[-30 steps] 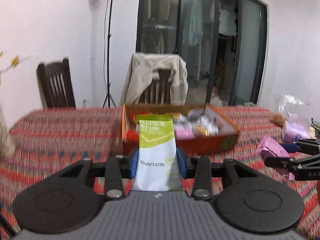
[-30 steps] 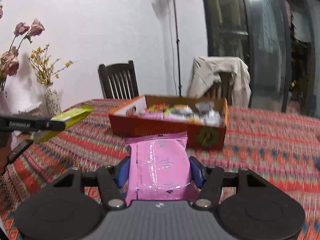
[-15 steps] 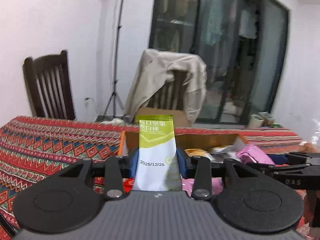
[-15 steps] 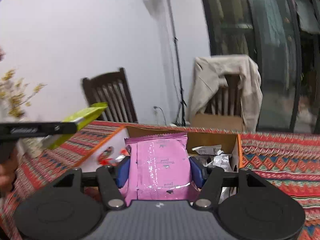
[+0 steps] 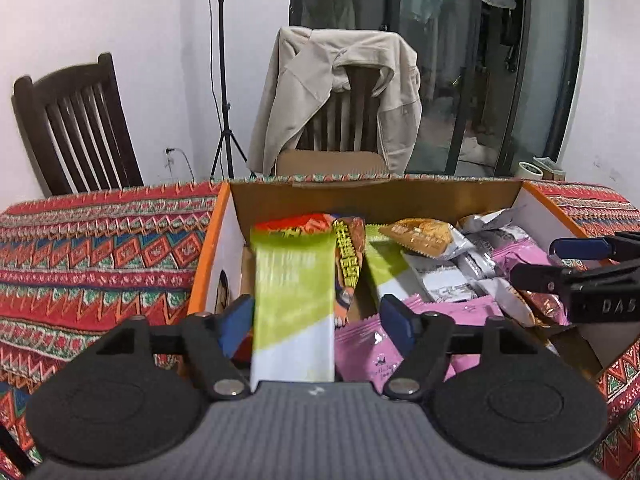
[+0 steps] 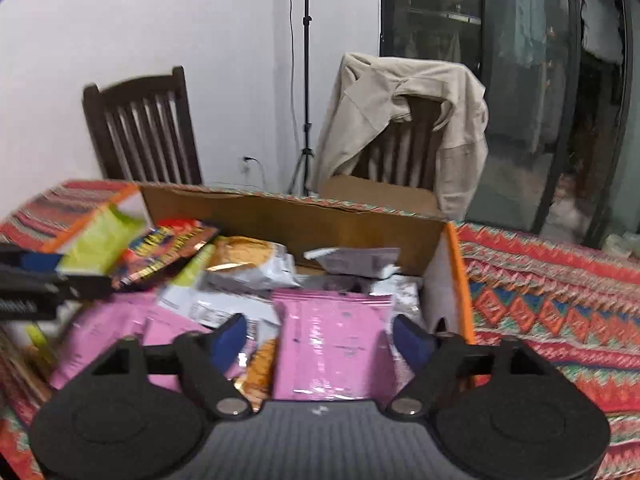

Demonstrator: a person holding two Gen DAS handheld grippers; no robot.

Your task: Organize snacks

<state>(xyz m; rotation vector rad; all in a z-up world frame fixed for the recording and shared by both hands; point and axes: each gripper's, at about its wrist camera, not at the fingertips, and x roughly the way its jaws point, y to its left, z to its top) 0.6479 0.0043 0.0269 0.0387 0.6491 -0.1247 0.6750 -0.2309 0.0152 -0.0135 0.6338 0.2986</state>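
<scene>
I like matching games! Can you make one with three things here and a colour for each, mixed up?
Things:
1. packet between the left gripper's opening jaws
2. packet between the right gripper's opening jaws
3. jacket on the chair

Colours:
a. beige
b. green and white
c. pink

Pairs: 1-b, 2-c, 3-a

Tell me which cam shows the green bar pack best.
Left wrist: the green pack stands centered between that gripper's opening jaws, full face visible, motion-blurred, pads off it. Right wrist shows only its blurred tip at the left edge, over the box.
</scene>
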